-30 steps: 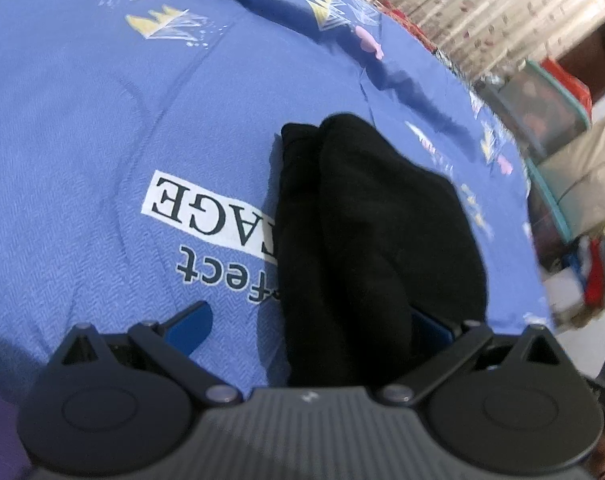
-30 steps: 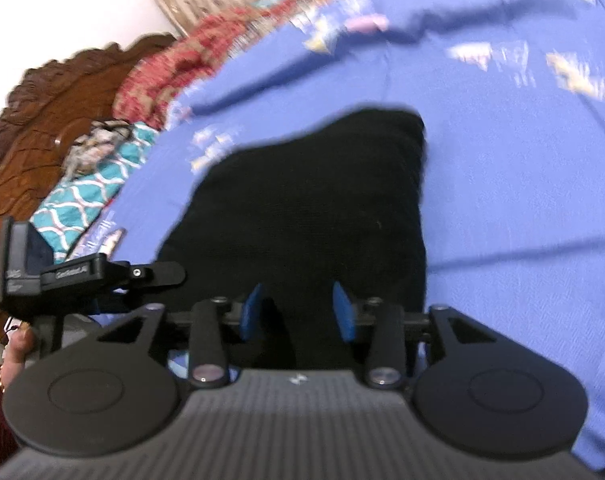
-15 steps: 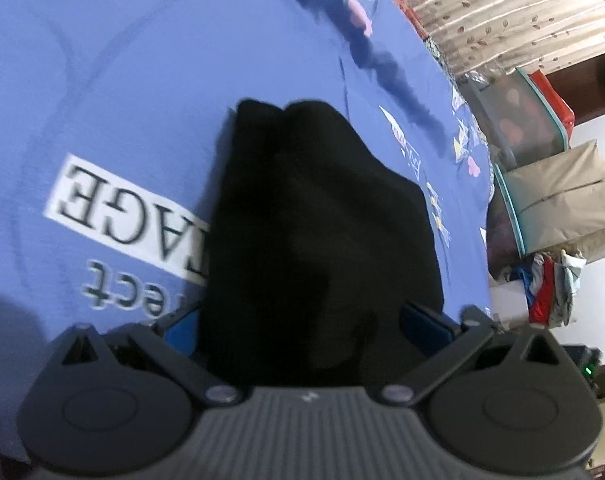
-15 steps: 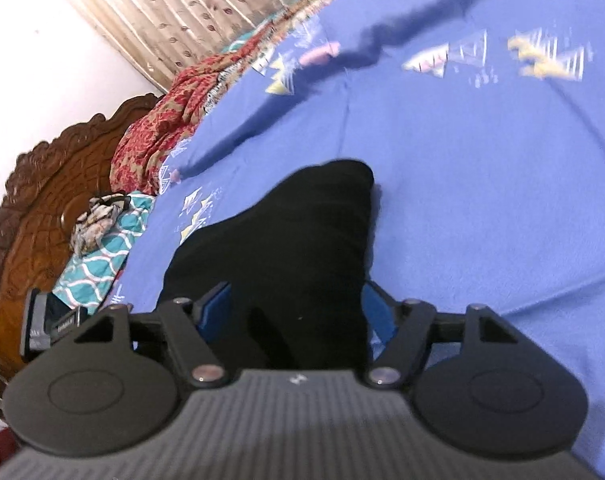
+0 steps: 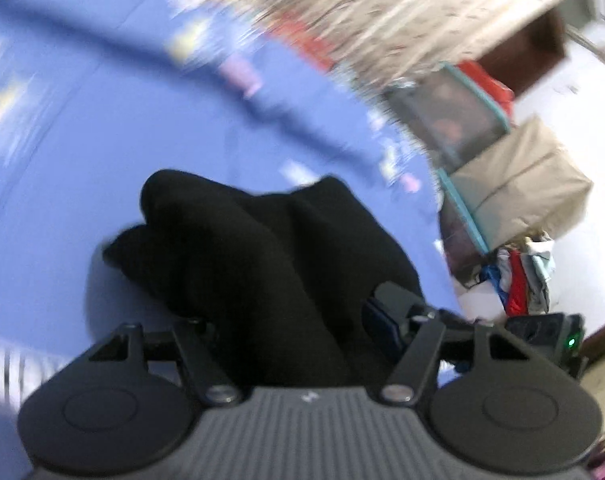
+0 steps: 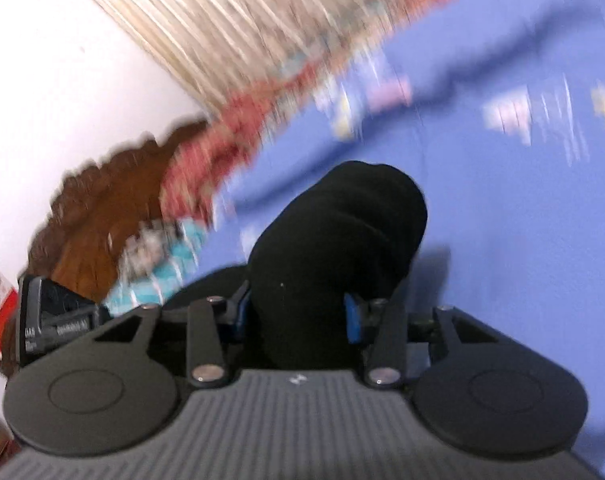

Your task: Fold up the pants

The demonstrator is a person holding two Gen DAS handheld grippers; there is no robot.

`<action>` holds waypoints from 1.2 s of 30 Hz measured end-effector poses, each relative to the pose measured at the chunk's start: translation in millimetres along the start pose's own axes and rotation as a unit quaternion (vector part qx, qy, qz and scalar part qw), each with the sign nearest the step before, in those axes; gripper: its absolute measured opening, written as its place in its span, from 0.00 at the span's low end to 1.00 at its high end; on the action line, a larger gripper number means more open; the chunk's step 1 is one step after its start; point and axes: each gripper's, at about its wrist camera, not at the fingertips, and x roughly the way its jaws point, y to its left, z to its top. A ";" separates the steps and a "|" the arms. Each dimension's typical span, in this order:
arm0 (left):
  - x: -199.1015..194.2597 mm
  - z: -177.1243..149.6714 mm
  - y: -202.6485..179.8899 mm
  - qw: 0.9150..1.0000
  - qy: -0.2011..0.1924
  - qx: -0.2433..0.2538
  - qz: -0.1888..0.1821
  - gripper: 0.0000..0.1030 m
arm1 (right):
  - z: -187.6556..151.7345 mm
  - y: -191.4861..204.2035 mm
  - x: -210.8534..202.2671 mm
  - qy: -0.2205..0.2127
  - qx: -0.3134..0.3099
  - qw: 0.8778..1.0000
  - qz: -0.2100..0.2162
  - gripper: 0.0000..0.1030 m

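1. Comparing with the frames half a second back, a strong lift is recorded: the black pants (image 5: 262,264) lay flat along the blue bedsheet (image 5: 82,140) then, and are now bunched and raised off it, with both views heavily motion-blurred.
2. In the left wrist view, the left tongs (image 5: 290,344) are seen with cloth filling the gap between the two arms; only the blue pad on the right side (image 5: 380,330) is visible, the other being hidden by fabric. The tongs are judged to be clenched on the pants, though pad contact itself is not shown.
3. The printed lettering on the sheet, visible earlier in this view, is no longer in frame; curtain (image 5: 382,12) and stacked storage boxes (image 5: 514,184) now fill the upper right.
4. In the right wrist view, the right tongs (image 6: 294,316) are seen grasping a thick roll of the pants (image 6: 342,232); both blue pads press against the cloth. A shadow is cast on the sheet beside the bundle, so it is held clear of the bed.
5. Only this view shows the carved wooden headboard (image 6: 102,208) and the other device (image 6: 58,320) at lower left.
6. Judgement: a fold-over or carry is under way; the fold is not yet laid down.
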 end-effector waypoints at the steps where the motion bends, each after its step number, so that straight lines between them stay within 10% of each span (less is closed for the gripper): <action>1: 5.1 17.3 -7.5 1.000 -0.011 0.016 -0.004 0.62 | 16.0 3.0 -0.6 -0.023 -0.011 1.000 0.004 0.45; 8: 68.3 114.4 -15.2 0.994 -0.068 0.080 0.021 0.62 | 103.4 -18.4 45.9 -0.095 -0.063 0.993 -0.015 0.45; 17: 200.0 119.8 94.8 0.986 0.005 -0.010 0.166 0.68 | 82.6 -117.9 165.3 0.000 -0.012 0.987 -0.162 0.51; 26: 116.1 72.3 54.1 0.971 -0.088 0.005 0.222 0.98 | 75.9 -70.0 81.0 -0.048 -0.066 0.981 -0.176 0.59; 36: 15.5 -27.0 -44.1 0.953 -0.101 0.100 0.267 1.00 | -26.6 -3.6 -15.7 -0.026 -0.076 0.976 -0.202 0.71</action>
